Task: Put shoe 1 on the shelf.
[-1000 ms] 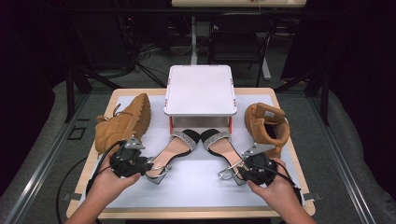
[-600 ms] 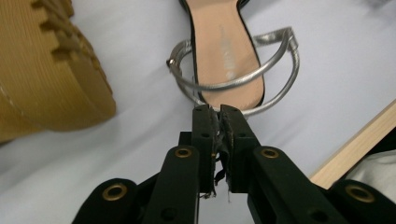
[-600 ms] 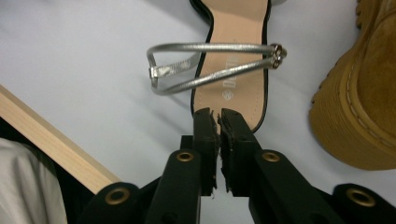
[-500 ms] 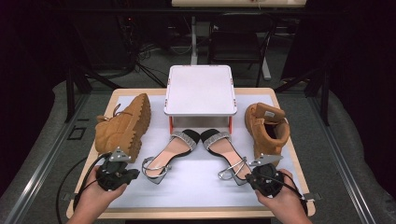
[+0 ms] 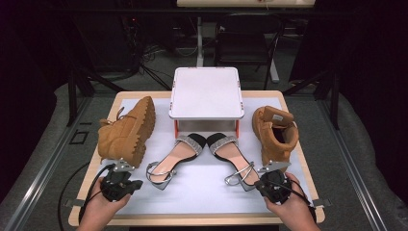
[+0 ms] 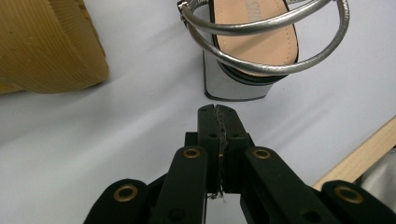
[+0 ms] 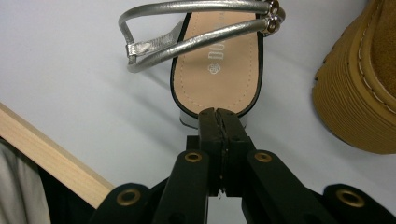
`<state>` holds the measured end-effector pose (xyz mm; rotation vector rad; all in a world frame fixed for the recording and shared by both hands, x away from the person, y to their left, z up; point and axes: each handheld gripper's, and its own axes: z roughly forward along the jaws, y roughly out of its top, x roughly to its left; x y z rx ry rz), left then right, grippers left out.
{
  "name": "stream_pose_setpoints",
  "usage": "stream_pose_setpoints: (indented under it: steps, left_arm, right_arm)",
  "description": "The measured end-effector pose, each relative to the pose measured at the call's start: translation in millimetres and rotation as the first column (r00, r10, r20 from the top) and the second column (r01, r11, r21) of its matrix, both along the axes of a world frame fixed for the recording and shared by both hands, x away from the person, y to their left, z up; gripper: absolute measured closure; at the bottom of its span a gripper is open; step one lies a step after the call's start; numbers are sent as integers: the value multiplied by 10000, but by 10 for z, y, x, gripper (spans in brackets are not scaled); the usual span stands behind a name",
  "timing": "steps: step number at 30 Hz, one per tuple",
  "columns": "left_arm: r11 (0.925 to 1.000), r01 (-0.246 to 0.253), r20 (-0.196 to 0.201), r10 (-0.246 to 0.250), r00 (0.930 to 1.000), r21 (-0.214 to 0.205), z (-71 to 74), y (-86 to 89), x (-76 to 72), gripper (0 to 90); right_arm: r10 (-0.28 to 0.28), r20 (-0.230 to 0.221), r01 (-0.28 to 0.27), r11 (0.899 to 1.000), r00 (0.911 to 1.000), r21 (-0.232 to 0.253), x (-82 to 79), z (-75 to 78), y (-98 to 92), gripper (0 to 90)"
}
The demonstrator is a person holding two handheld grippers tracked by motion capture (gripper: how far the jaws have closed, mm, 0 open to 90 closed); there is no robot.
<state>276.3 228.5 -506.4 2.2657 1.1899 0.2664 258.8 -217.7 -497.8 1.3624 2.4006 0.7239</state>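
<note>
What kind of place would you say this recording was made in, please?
Probably a lab or recording studio, not a home: a wooden table with a white mat stands among dark curtains, loose floor cables and metal frame rails, with shoes laid out like test props.

two tan boots (image 5: 127, 130), two silver heeled sandals (image 5: 175, 156), one white raised tray (image 5: 206, 94), two claws (image 5: 126, 184)
</note>
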Motion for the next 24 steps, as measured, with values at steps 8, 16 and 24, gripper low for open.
stream_pose_setpoints:
  steps: [8,16,24]
  left_arm:
    - [9999,94,-79,-93,9999,75,-82,-33,-26,898]
    - [9997,222,-157,-220,9996,87,-124,-74,-11,900]
    - [9995,315,-76,-314,9995,92,-96,-155,41,900]
  right_arm:
    - [154,-111,-153,9999,9998,61,-31,-27,-27,900]
    - [168,-387,-167,9999,9991,30,-39,-91,-38,900]
    - [148,-379,-141,9997,9992,188,-16,-127,-21,900]
